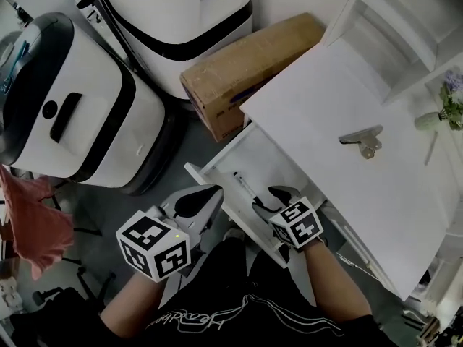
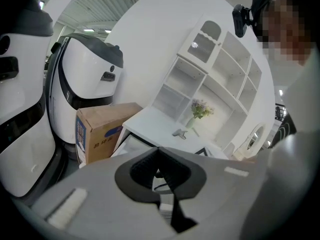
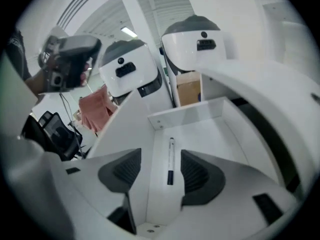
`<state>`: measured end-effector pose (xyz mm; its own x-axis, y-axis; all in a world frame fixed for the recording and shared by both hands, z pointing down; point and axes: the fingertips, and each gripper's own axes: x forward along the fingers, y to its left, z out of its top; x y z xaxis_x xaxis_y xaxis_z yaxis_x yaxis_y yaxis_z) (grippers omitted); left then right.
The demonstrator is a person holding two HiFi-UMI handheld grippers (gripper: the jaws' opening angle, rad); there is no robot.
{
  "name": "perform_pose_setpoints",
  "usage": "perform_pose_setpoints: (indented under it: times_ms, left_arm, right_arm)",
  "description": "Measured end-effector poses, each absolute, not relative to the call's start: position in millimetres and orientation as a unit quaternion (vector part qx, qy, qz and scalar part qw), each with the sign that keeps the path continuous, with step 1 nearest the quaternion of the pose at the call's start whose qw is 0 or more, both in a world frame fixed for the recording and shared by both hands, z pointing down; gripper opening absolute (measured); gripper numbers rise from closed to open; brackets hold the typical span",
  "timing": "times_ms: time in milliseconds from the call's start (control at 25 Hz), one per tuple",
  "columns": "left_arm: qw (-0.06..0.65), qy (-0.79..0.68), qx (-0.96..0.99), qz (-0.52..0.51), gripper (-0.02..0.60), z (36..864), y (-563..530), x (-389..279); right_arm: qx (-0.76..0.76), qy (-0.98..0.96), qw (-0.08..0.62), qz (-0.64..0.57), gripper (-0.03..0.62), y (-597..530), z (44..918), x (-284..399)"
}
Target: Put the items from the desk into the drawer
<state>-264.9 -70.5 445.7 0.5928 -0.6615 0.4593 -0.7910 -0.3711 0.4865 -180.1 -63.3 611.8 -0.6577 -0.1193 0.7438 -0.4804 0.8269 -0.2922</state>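
Observation:
The white desk (image 1: 318, 92) has its drawer (image 1: 199, 172) pulled out below its near edge. A black-and-white pen (image 1: 242, 186) lies inside the drawer. A metal binder clip (image 1: 364, 142) rests on the desk top, also visible far off as the binder clip (image 2: 180, 132) in the left gripper view. My right gripper (image 1: 273, 202) hovers over the drawer, open. In the right gripper view the pen (image 3: 170, 161) lies on the drawer floor (image 3: 200, 134) between the spread jaws of the right gripper (image 3: 161, 171), untouched. My left gripper (image 1: 195, 204) hangs just outside the drawer's left corner, shut and empty, its pads (image 2: 150, 165) meeting.
A cardboard box (image 1: 246, 63) stands on the floor against the desk's far left side. Two large white machines (image 1: 72, 107) (image 1: 181, 20) stand behind it. A small vase of flowers (image 1: 441, 114) and white shelving (image 1: 405, 27) sit at the desk's back. Pink cloth (image 1: 32, 223) hangs at left.

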Motion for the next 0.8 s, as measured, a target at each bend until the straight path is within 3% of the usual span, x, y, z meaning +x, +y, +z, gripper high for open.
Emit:
perform_pose_setpoints:
  times_ms: [400, 600, 800]
  left_arm:
    - [0.288, -0.393, 0.869, 0.084, 0.008, 367.2, -69.8, -184.9]
    - [0.264, -0.344, 0.898, 0.075, 0.008, 320.0, -71.0, -133.9]
    - [0.272, -0.296, 0.915, 0.035, 0.008, 276.4, -67.2, -86.3]
  right_arm:
    - [0.168, -0.954, 0.096, 0.229, 0.218, -51.2, 376.1, -115.3]
    - [0.235, -0.952, -0.010, 0.198, 0.061, -60.9, 304.3, -60.0]
    - [0.273, -0.948, -0.028, 0.161, 0.009, -60.6, 279.3, -10.3]
